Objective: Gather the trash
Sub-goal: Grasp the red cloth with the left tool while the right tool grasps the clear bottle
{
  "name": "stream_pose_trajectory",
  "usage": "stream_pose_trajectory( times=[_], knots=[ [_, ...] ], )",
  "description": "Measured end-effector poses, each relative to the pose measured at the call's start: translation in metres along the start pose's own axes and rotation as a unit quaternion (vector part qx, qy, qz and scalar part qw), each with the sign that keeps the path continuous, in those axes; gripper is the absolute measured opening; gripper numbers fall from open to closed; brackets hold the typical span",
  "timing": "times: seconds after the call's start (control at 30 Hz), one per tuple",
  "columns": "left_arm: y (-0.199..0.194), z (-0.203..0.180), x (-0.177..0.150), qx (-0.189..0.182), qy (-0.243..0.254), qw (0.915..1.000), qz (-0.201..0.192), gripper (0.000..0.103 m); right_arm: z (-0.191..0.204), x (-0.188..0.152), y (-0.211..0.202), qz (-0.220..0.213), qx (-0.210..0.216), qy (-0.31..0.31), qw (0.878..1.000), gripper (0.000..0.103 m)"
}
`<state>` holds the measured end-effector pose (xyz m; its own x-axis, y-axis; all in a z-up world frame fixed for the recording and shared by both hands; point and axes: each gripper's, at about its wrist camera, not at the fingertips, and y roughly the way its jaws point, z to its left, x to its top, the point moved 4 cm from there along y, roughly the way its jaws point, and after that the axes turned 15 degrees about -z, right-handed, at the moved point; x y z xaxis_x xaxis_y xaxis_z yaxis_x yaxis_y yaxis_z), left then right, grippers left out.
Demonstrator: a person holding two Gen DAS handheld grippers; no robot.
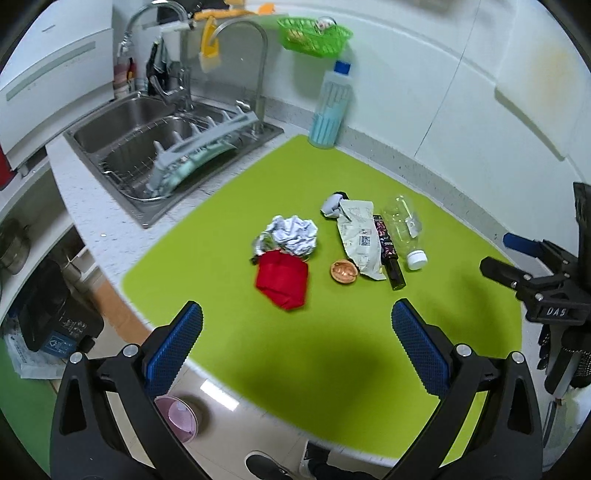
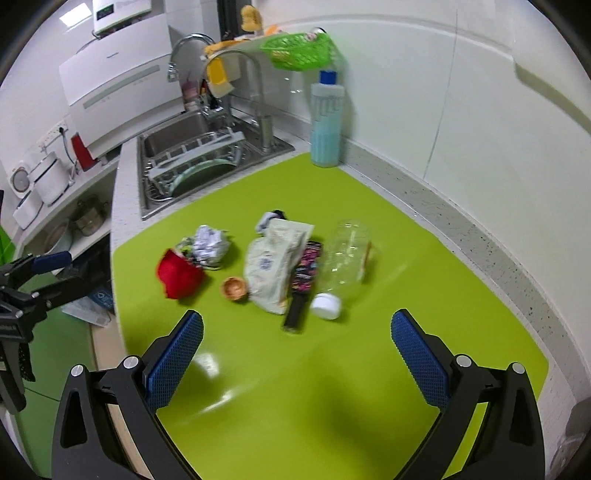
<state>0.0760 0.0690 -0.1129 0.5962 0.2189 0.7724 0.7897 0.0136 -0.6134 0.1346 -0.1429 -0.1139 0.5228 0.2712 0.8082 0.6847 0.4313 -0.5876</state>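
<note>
Trash lies in a loose cluster on the green mat (image 1: 332, 350) (image 2: 332, 387): a red wrapper (image 1: 282, 281) (image 2: 179, 277), crumpled paper (image 1: 293, 235) (image 2: 209, 243), a brown nutshell (image 1: 344, 272) (image 2: 234, 289), a white printed bag (image 1: 360, 238) (image 2: 275, 266), a dark slim packet (image 1: 388, 251) (image 2: 303, 284) and a clear plastic bottle (image 1: 404, 229) (image 2: 343, 258) with a white cap. My left gripper (image 1: 295, 347) hovers open before the red wrapper, holding nothing. My right gripper (image 2: 295, 350) is open too, short of the bottle cap. The right gripper also shows at the left wrist view's right edge.
A steel sink (image 1: 122, 122) (image 2: 177, 140) with a dish rack sits at the back left. A tall pale blue bottle (image 1: 330, 107) (image 2: 325, 122) stands by the wall, under a green basket (image 1: 314, 35) (image 2: 295, 50). The counter edge drops to the floor at the left, where a pink-lidded bin (image 1: 177, 417) stands.
</note>
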Motion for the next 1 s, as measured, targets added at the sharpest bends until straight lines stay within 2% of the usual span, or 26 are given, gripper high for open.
stream_pose_trajectory(
  times=[0.17, 0.43, 0.7, 0.77, 0.83, 1.0],
  knots=[
    [0.042, -0.006, -0.004, 0.016, 0.001, 0.9994, 0.032, 0.100, -0.019, 0.004, 0.019, 0.010, 0.006, -0.004, 1.000, 0.097],
    [0.100, 0.006, -0.022, 0.024, -0.002, 0.9970, 0.074, 0.100, -0.029, 0.000, 0.042, 0.031, 0.004, 0.004, 1.000, 0.097],
    [0.129, 0.019, -0.030, 0.019, -0.008, 0.9967, 0.079, 0.099, -0.032, -0.008, 0.061, 0.053, 0.002, 0.003, 0.999, 0.097],
    [0.133, 0.019, -0.031, 0.015, -0.003, 0.9967, 0.080, 0.084, -0.033, -0.008, 0.064, 0.055, 0.002, 0.005, 0.998, 0.098],
    [0.136, 0.017, -0.034, 0.012, 0.003, 0.9958, 0.091, 0.059, -0.033, -0.008, 0.069, 0.058, 0.001, 0.006, 0.998, 0.097],
    [0.137, 0.018, -0.034, 0.010, 0.009, 0.9958, 0.091, 0.039, -0.032, -0.004, 0.077, 0.059, 0.002, 0.006, 0.998, 0.097]
  ],
)
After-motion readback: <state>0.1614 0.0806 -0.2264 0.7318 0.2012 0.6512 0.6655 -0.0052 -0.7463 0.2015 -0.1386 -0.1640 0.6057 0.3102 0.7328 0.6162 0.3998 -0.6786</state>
